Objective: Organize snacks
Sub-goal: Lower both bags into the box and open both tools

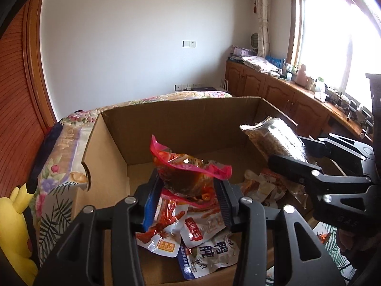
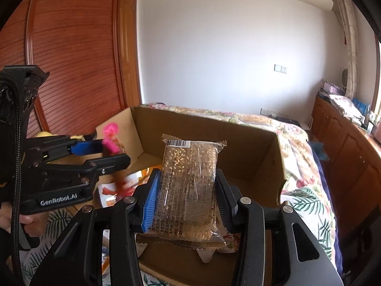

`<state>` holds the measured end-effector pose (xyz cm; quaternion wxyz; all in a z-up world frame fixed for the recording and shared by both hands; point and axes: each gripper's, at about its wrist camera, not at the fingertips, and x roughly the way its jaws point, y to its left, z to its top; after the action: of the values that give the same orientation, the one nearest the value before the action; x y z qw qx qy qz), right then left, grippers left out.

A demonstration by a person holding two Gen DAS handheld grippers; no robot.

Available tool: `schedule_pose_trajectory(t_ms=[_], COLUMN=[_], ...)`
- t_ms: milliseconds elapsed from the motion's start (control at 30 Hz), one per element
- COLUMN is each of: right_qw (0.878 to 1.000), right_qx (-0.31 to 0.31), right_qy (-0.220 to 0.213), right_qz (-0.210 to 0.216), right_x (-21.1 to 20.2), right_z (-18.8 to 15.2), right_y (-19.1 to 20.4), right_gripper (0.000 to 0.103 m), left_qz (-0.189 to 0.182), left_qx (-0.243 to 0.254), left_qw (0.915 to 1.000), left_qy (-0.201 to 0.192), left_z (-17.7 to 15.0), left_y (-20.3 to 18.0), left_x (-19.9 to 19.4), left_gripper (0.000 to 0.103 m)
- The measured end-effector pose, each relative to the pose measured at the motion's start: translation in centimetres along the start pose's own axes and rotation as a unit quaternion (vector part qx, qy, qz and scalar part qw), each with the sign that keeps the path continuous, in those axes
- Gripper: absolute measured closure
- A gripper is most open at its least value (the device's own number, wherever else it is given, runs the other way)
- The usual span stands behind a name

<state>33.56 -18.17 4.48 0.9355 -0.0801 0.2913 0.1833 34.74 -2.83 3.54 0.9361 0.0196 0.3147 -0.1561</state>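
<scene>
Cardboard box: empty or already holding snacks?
Holding snacks: several packets lie on the floor of the cardboard box.

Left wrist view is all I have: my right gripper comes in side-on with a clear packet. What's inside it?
Observer: The grain bar packet holds a pale block of puffed grains, barcode at its top edge, clamped between the right gripper pads.
Operator: Anything under it?
Observer: The open cardboard box; its far right corner looks bare.
Operator: How does my left gripper look from there?
Observer: The left gripper is over the box's left side, shut on the pink-topped snack bag.
Operator: Who is holding it?
Observer: A hand grips its handle at the left edge.
</scene>
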Motion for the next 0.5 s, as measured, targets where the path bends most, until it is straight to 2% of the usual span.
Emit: schedule_pose_trajectory(t_ms=[500], right_qw=[0.999], right_qx=[0.014], right_qy=[0.043], right_qz=[0.018], right_x=[1.7], right_z=[-1.2], right_y=[0.0], right_gripper=[0.058], left_qz=[-0.001], left_qx=[0.013], left_qw=[0.9999], left_qy=[0.0], left_z=[-1.0], left_y=[-1.0], left_x=[-0.4], left_gripper=[0.059])
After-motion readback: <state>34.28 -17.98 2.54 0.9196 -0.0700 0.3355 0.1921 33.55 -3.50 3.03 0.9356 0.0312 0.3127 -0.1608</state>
